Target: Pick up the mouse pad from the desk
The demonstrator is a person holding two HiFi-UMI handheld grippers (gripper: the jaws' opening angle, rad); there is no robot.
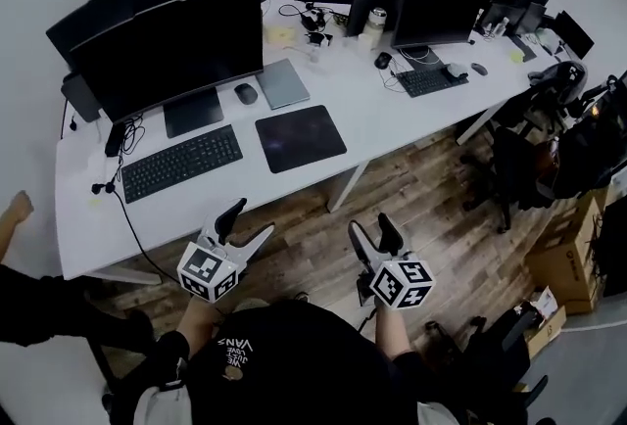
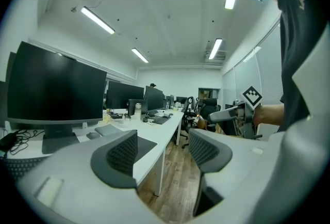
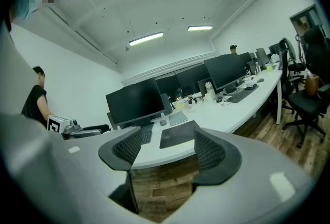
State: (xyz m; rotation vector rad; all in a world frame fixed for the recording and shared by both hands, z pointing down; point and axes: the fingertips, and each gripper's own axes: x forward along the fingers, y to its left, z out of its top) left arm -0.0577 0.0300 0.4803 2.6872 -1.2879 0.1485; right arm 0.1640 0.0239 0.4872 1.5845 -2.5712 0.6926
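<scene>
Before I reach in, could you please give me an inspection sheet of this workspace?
Surface: white desk, front part mostly bare.
Job's things: black mouse pad flat on the desk, right of the keyboard, untouched.
Clutter: mouse and grey slab behind the mouse pad.
Grippers: left gripper and right gripper open, empty, held short of the desk.
Cables: one cable hangs off the desk's left front.
Surroundings: wooden floor; office chairs at right.
</scene>
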